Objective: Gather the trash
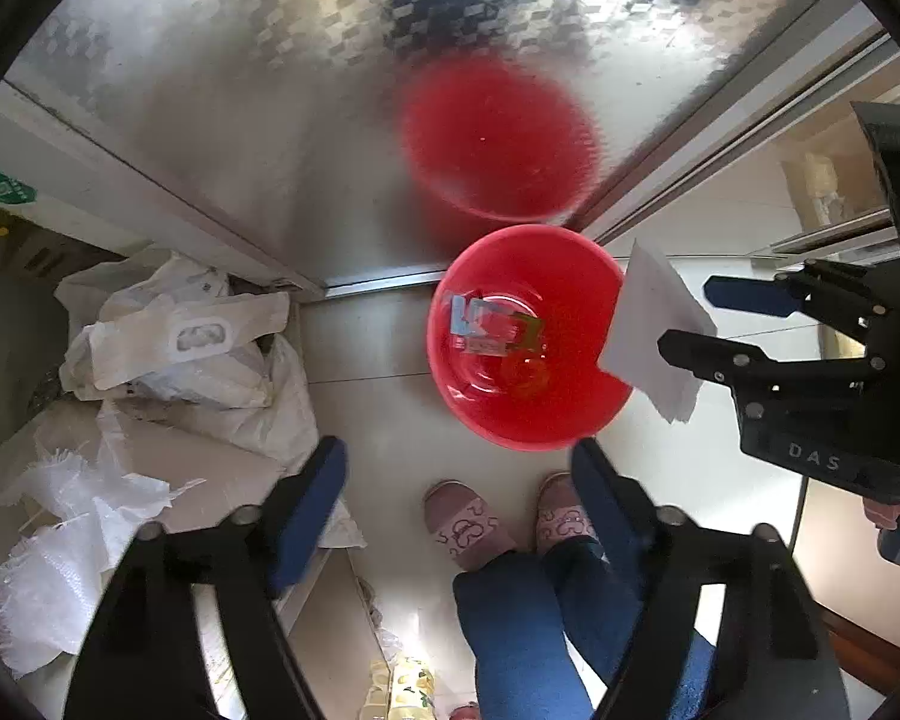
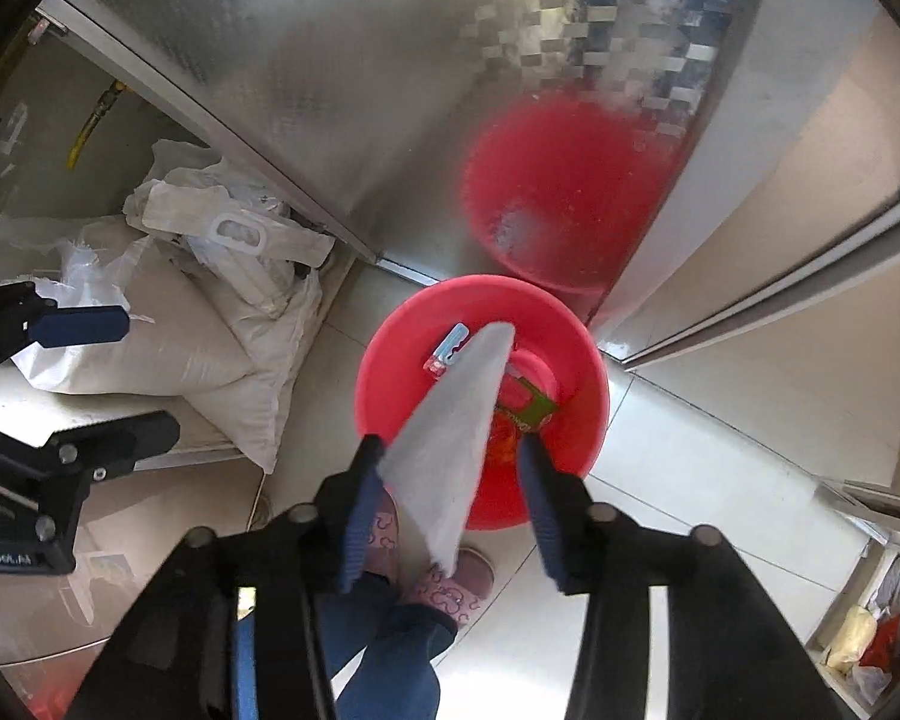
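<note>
A red bin [image 1: 528,420] stands on the pale floor below both grippers, which point down. A clear wrapper with blue and green print [image 1: 492,324] lies in it. My left gripper [image 1: 459,456] is open above the bin's near rim, with nothing between its fingers. My right gripper [image 2: 448,447] hangs over the red bin [image 2: 390,372] with its jaws apart. A white sheet of paper [image 2: 450,420] slants between them against the left finger, clear of the right one. In the left wrist view the right gripper [image 1: 690,318] has the paper [image 1: 654,324] at its fingertip.
A steel cabinet door [image 1: 270,120] behind the bin mirrors it in red. White woven sacks [image 1: 198,348] are piled to the left. A person's feet in pink slippers [image 1: 468,522] and blue trousers stand just before the bin. A sliding-door track [image 2: 780,300] runs on the right.
</note>
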`<state>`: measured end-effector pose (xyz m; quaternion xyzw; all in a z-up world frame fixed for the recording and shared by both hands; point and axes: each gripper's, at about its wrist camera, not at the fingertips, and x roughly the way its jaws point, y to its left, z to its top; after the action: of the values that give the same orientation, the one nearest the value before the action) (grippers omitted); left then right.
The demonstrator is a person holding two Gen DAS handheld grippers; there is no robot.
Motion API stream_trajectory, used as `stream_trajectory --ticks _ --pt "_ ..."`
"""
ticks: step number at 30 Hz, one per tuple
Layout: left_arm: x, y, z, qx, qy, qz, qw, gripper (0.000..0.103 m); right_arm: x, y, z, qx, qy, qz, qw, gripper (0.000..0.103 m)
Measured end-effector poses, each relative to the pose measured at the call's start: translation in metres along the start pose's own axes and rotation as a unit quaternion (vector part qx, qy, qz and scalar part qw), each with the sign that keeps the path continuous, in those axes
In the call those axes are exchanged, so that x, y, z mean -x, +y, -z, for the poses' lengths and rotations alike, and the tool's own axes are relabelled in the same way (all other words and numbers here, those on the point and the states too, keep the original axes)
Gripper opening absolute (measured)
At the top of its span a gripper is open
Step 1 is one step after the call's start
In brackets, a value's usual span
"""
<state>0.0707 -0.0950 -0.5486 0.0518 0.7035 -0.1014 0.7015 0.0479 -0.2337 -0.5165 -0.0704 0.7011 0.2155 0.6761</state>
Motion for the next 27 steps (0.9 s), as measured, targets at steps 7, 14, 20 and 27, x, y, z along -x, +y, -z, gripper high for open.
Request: stream_trajectory --ticks 7,14,20,27 --pt "0.032 0.0 0.006 0.002 -0.012 -0.001 0.9999 0.084 0.031 0.005 0.003 0.008 -0.004 -0.005 1.0 0.082" --pt "0.08 0.0 0.016 0.005 -0.03 -0.004 0.9995 0.087 0.075 0.007 0.006 0.003 -0.018 0.013 1.0 0.092" --pt "0.086 -0.004 0.023 0.008 -0.037 -0.001 0.9993 0.087 0.07 0.007 0.002 0.0 -0.01 -0.002 1.0 0.092" --pt "0.071 0.001 0.024 0.027 -0.033 -0.008 0.999 0.087 0.04 0.002 0.001 -0.02 -0.005 0.008 1.0 0.092"
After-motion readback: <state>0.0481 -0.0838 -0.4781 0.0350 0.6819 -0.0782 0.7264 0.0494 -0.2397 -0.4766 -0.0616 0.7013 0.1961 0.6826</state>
